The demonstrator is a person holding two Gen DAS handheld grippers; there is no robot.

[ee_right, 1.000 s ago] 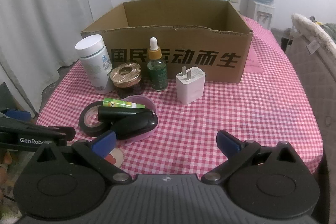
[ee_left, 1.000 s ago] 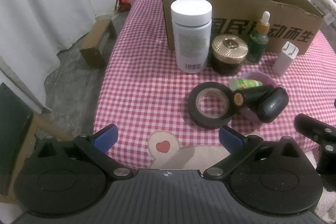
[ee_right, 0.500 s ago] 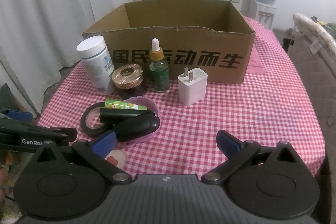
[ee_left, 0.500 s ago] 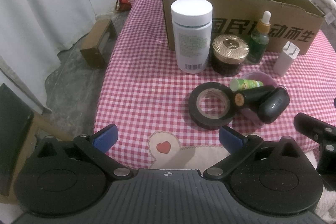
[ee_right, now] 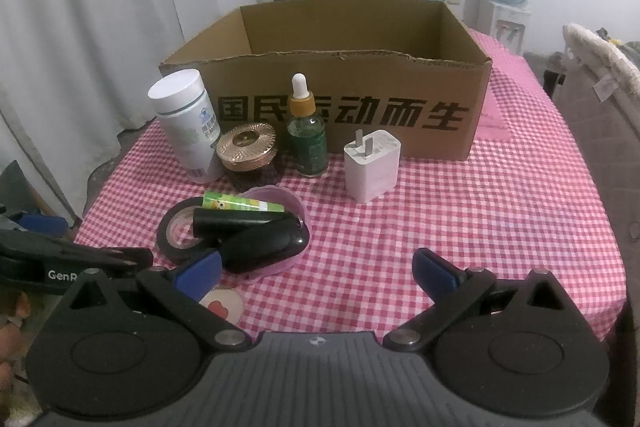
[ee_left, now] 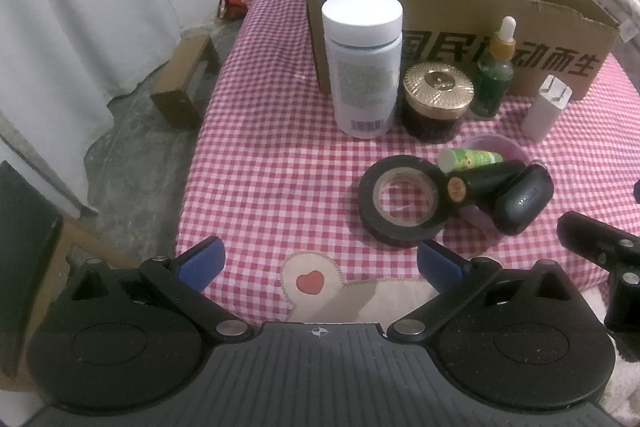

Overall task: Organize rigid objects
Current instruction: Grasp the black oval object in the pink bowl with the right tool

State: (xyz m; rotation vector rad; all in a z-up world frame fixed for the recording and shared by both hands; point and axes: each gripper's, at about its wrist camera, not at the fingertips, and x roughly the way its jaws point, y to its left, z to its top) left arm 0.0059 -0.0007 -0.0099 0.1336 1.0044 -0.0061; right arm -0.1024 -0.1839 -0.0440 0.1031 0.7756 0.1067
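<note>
Both grippers hover at the near edge of the table (ee_right: 500,211), which is covered in a red-and-white checked cloth. The left gripper (ee_left: 318,261) fills the bottom of its own view with its jaws spread wide and nothing between the blue fingertips (ee_left: 200,261); the right gripper (ee_right: 316,269) sits the same way at the bottom of its view — jaws wide apart, holding nothing.

An open cardboard box (ee_right: 332,67) with black Chinese lettering on its front wall stands across the upper middle of the right wrist view. Lined up just in front of it, from left to right, are a white plastic bottle (ee_right: 186,125), a dark jar with a gold ribbed lid (ee_right: 246,147), a green dropper bottle (ee_right: 306,135) and a white charger plug (ee_right: 372,163) with its prongs up.

Nearer the grippers, in the lower left of that view, lies a roll of black tape (ee_right: 176,231). Touching its right side is a shallow pink dish (ee_right: 276,195) that carries a small green tube (ee_right: 236,203), a black cylinder (ee_right: 236,219) and a black oval case (ee_right: 264,245); the cylinder's end rests over the tape roll.

In the left wrist view the same cluster sits at middle right, the tape (ee_left: 400,205) closest to the left gripper. White curtains (ee_left: 80,7) hang at upper left.
</note>
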